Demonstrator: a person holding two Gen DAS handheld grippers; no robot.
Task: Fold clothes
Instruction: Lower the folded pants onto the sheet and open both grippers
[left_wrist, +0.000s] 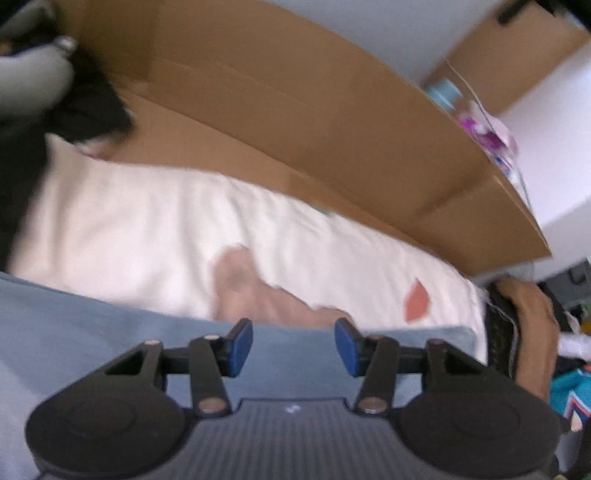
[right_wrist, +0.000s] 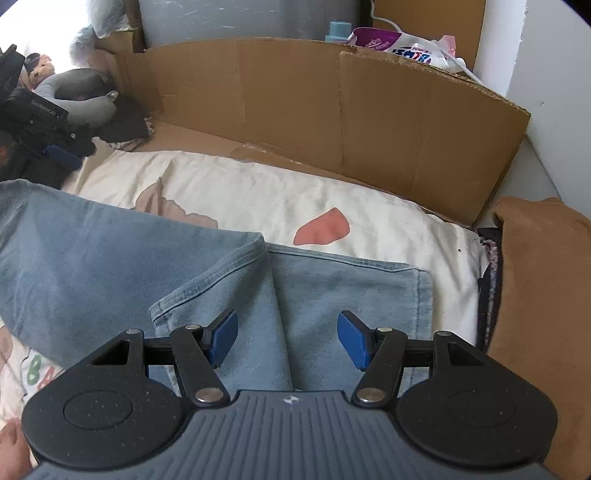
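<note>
Mid-fold: pale jeans (right_wrist: 92, 251) spread on the bed sheet (right_wrist: 258, 184), legs overlapping. Right tool (right_wrist: 288, 338) and left tool (left_wrist: 293, 347) both agape, empty (left view blurred). Next, probably: hem pinched, carried toward waistband.

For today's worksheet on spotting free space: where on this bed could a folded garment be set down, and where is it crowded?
Free: the cream sheet between the jeans and the cardboard wall, around the red patch. Crowded: the left corner with the grey pillow and dark clothes, and the right edge by the brown blanket.
</note>
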